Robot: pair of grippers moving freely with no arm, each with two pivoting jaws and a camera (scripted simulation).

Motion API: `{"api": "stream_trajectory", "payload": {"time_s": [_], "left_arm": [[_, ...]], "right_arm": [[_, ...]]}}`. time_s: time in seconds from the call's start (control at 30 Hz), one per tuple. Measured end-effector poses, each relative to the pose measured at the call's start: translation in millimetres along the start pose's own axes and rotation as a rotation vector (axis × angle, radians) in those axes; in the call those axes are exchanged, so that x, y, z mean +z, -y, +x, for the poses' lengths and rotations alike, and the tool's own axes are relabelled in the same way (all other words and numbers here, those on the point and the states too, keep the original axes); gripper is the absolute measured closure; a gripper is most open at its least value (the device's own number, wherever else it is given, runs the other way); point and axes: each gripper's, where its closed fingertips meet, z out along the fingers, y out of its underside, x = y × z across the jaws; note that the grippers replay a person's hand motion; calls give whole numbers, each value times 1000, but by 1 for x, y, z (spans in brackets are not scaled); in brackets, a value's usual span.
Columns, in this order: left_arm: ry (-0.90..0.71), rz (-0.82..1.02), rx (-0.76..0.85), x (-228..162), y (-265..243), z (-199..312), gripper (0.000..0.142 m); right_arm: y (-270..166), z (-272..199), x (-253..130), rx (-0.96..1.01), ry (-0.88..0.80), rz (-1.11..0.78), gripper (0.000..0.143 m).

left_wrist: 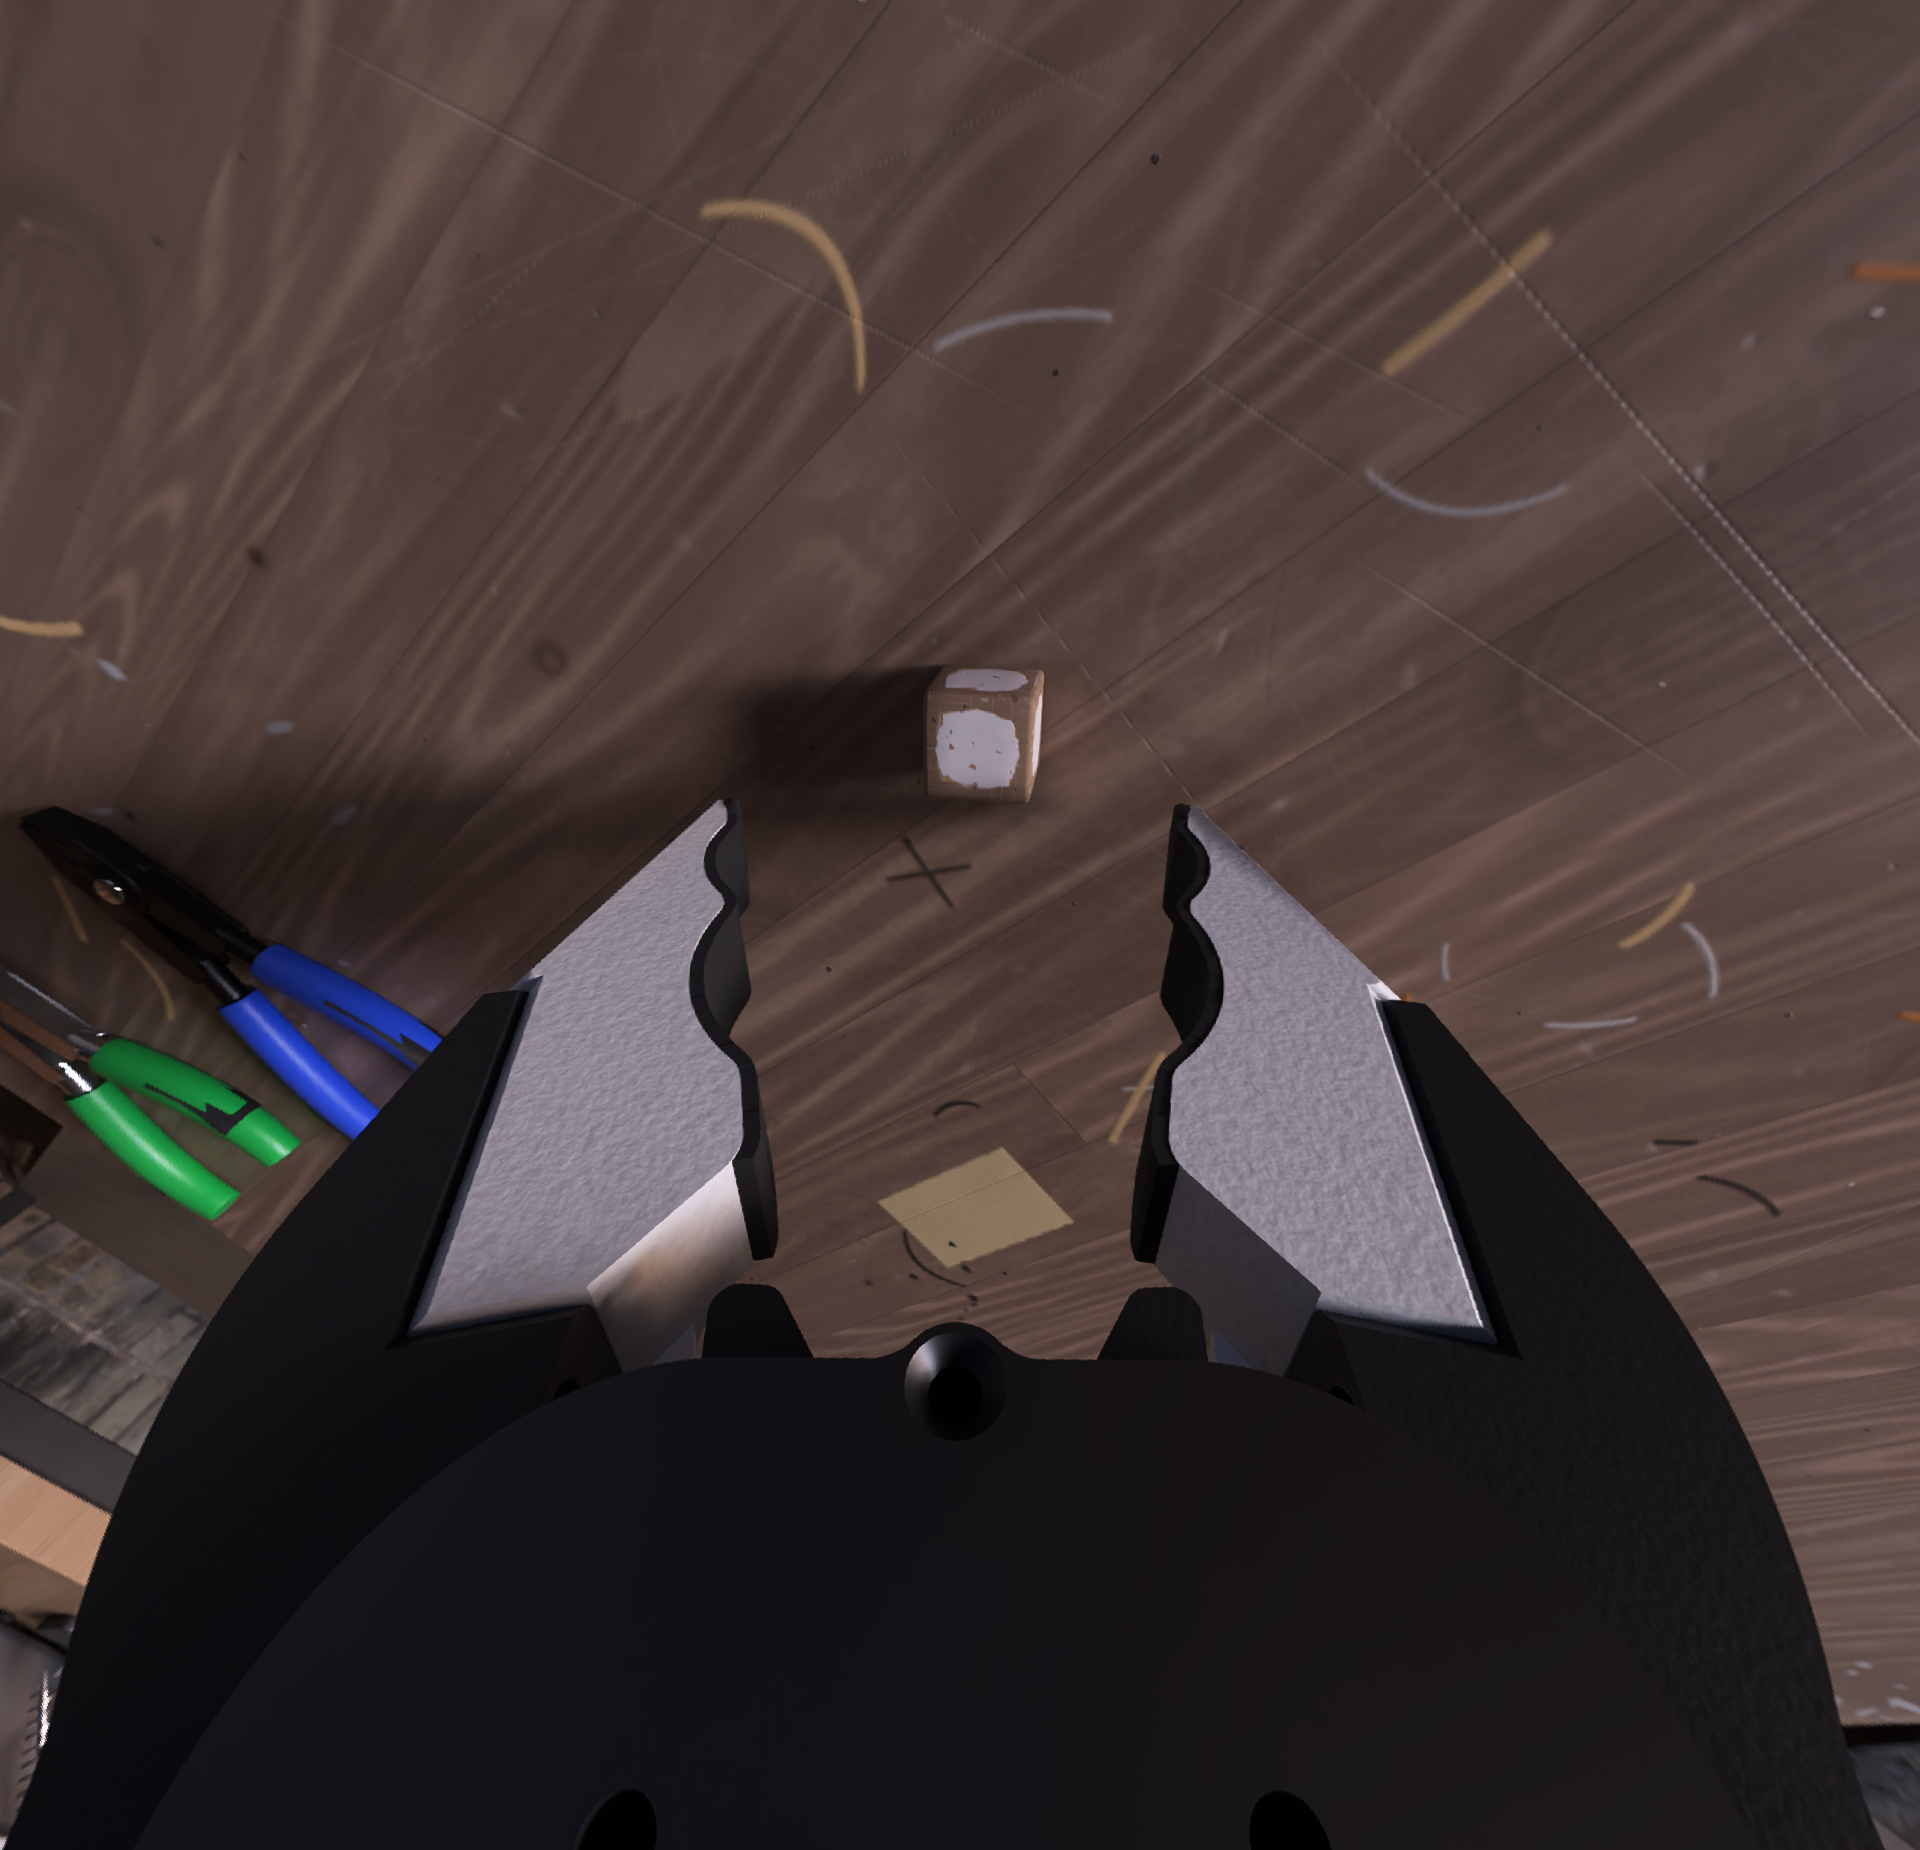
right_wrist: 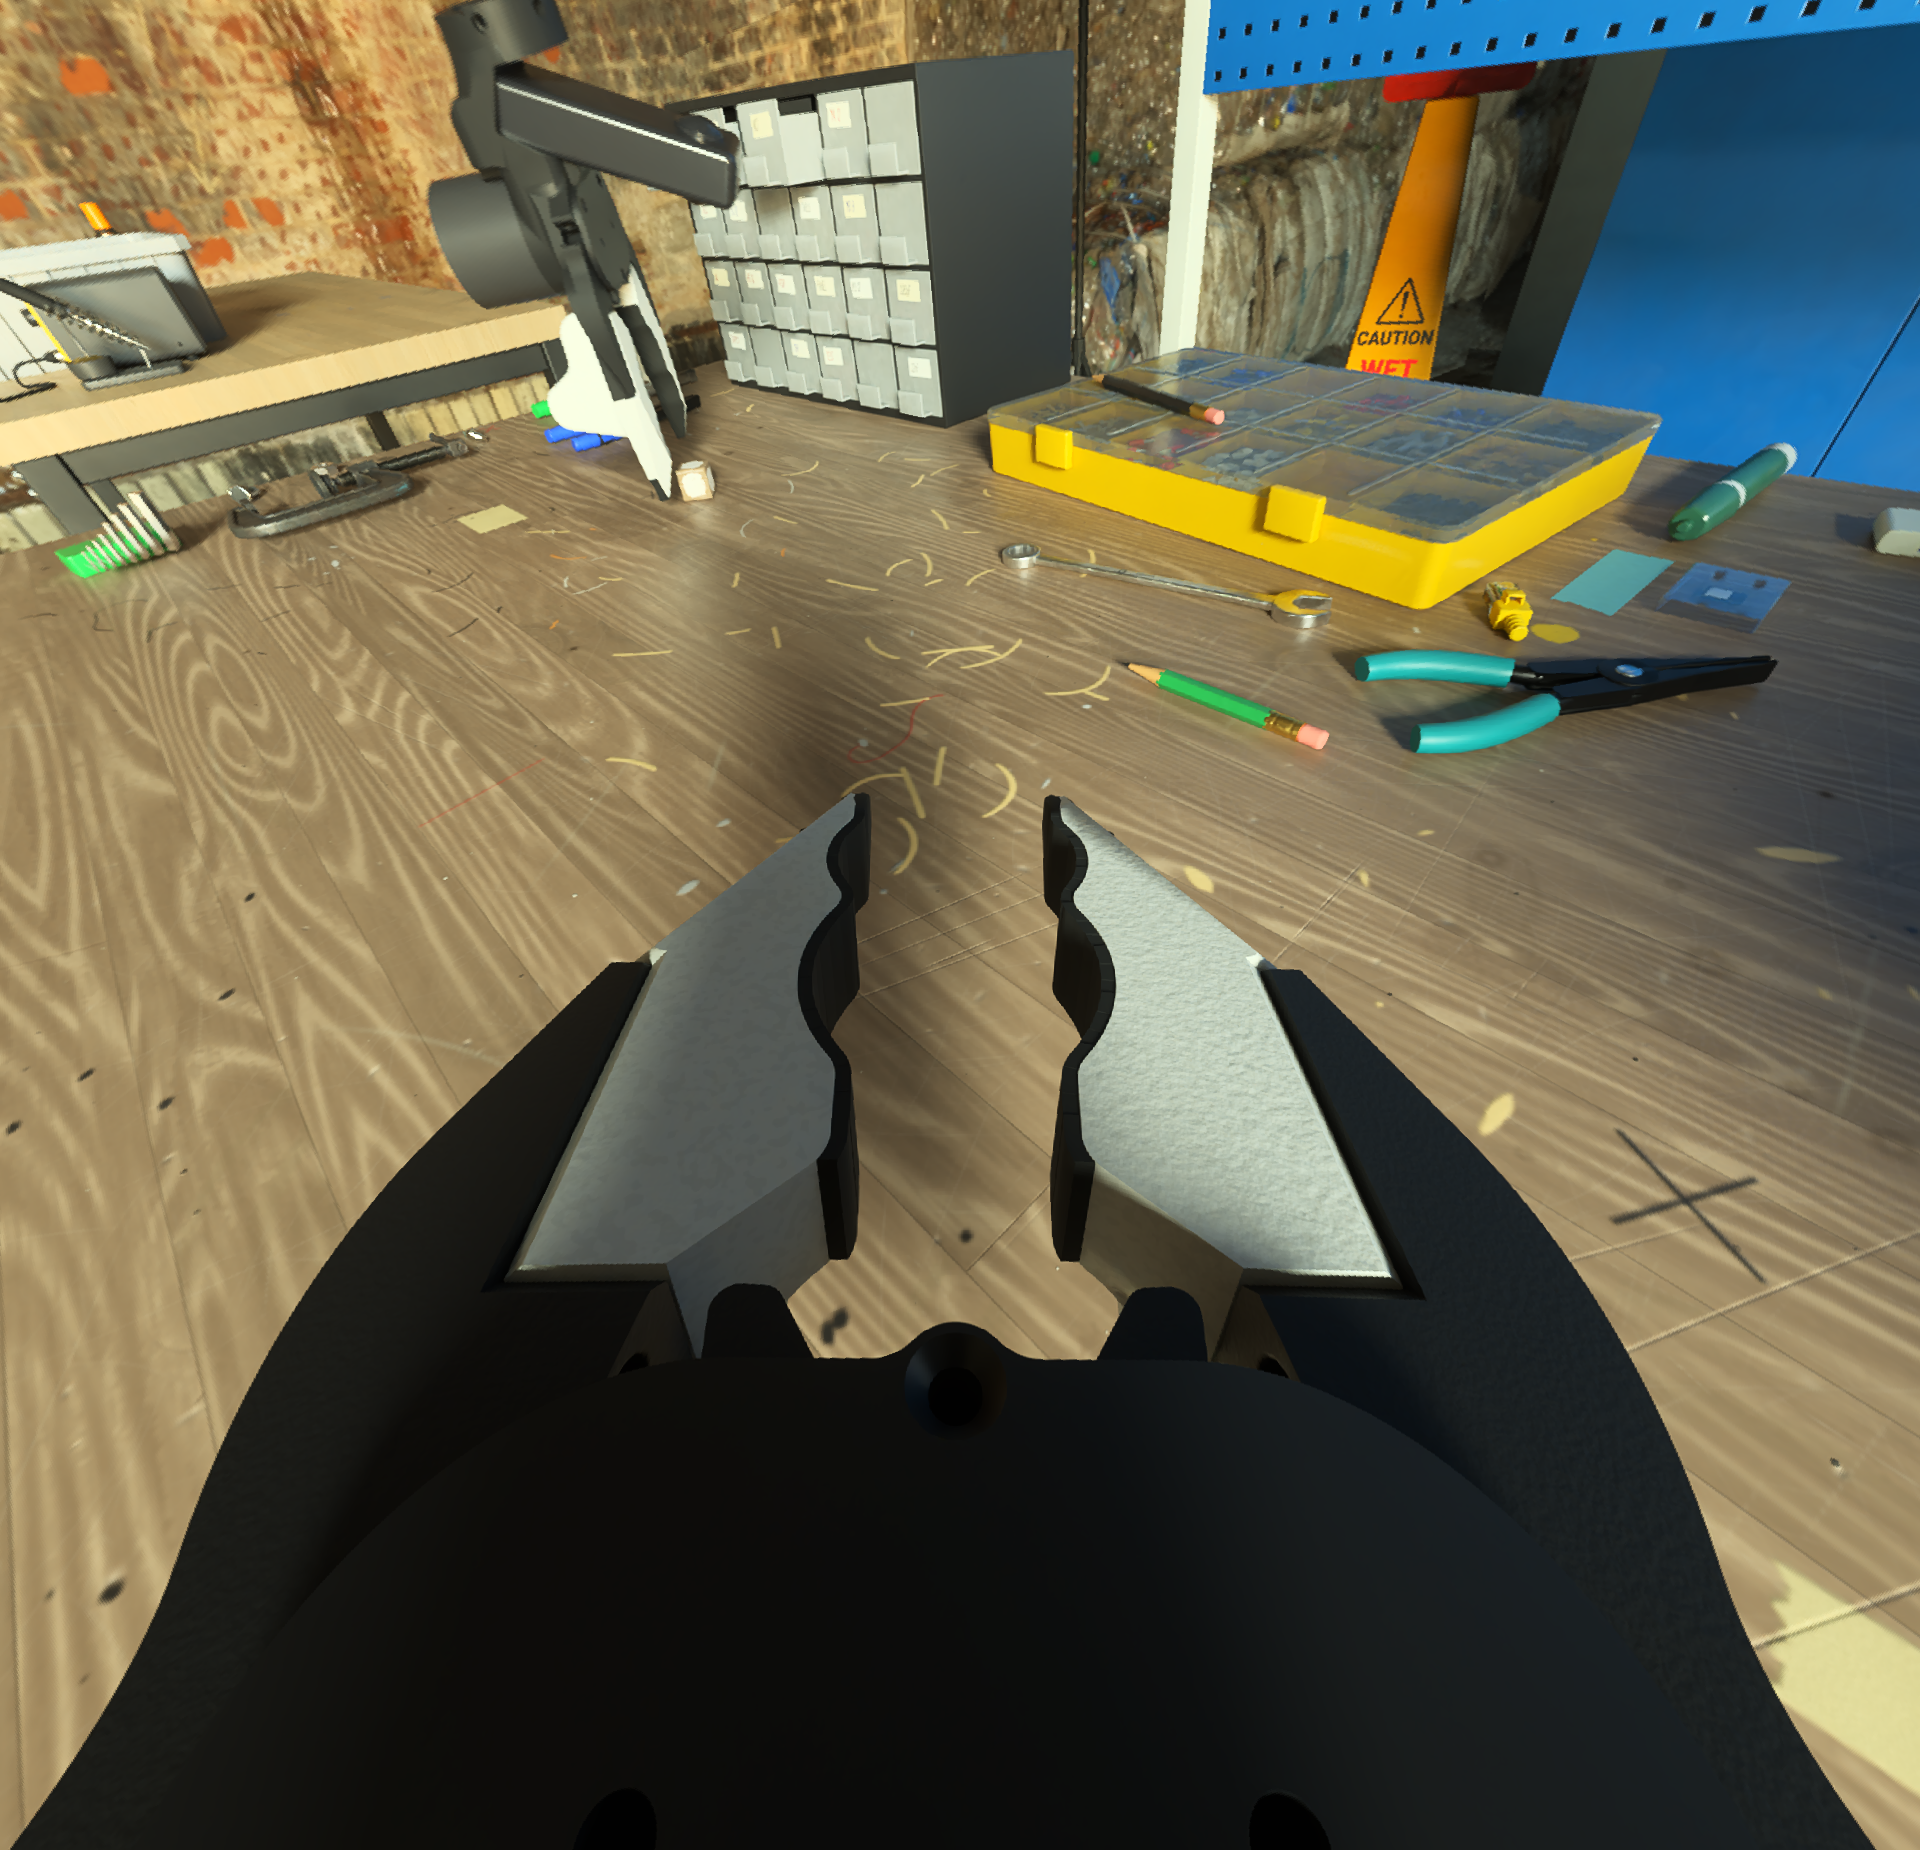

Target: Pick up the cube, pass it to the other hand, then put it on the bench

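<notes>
A small wooden cube (left_wrist: 983,732) with white worn faces sits on the dark wooden surface, just beyond my left gripper (left_wrist: 954,813), which is open and empty and points down at it. In the right wrist view the cube (right_wrist: 694,480) lies far off at the tips of the left gripper (right_wrist: 665,486). My right gripper (right_wrist: 954,808) is open and empty, low over the floor, far from the cube. The light wooden bench (right_wrist: 281,356) stands at the far left.
Blue-handled pliers (left_wrist: 301,1021) and green-handled pliers (left_wrist: 166,1125) lie left of the left gripper. A grey drawer cabinet (right_wrist: 883,242), yellow parts case (right_wrist: 1320,470), wrench (right_wrist: 1164,579), green pencil (right_wrist: 1226,704), teal pliers (right_wrist: 1538,694), clamp (right_wrist: 322,501) and marker (right_wrist: 1730,491) lie around.
</notes>
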Motion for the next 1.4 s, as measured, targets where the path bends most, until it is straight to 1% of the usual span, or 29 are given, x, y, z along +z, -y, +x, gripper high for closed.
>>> {"api": "stream_trajectory", "payload": {"time_s": [0.03,0.07,0.13,0.2,0.23,0.33,0.4,0.47,0.53,0.6,0.7,0.77,0.8,0.9,0.97,1.03,1.13,1.2,1.27,1.33,1.4], "left_arm": [[-6,-17,-4,3,0,0,64],[-18,-20,-7,5,2,1,70],[-33,-13,-7,6,5,3,89],[-57,-21,-9,6,5,7,119],[-60,-32,-8,6,2,9,121],[-60,-46,-1,-2,-6,13,121],[-49,8,-10,-18,-9,16,121],[-21,109,-22,-45,-9,21,121],[20,244,-24,-78,-8,32,121],[77,415,-8,-113,-5,52,121],[128,712,61,-157,2,104,121],[169,881,83,-178,6,140,121],[179,952,78,-185,7,157,121],[132,1163,35,-200,14,208,121],[91,1260,13,-202,19,237,121],[91,1300,40,-198,25,257,121],[88,1324,96,-190,34,274,121],[27,1332,91,-185,40,280,121],[-85,1347,65,-183,46,290,121],[-238,1357,50,-186,55,305,121],[-421,1370,29,-194,66,324,121]], "right_arm": [[0,0,-1,3,5,-1,110],[0,-1,-2,5,11,-1,110],[-1,-1,-5,6,14,2,110],[-1,-1,-6,5,20,0,111],[-1,-1,-7,2,21,-1,112],[-1,-2,-9,-17,20,-5,112],[0,-1,-12,-38,11,1,113],[3,0,-16,-52,3,10,114],[7,3,-20,-52,-3,22,114],[12,6,-24,-51,-9,38,115],[18,14,-30,-56,-30,55,115],[19,20,-33,-57,-46,56,115],[18,22,-34,-56,-53,51,112],[12,30,-34,-38,-76,25,102],[6,34,-34,-4,-80,-3,96],[3,36,-33,51,-70,-19,95],[2,38,-33,101,-52,-17,94],[1,38,-33,108,-48,-20,94],[2,36,-32,99,-30,-10,93],[5,30,-28,57,6,5,92],[12,17,-22,-17,82,18,91]]}}
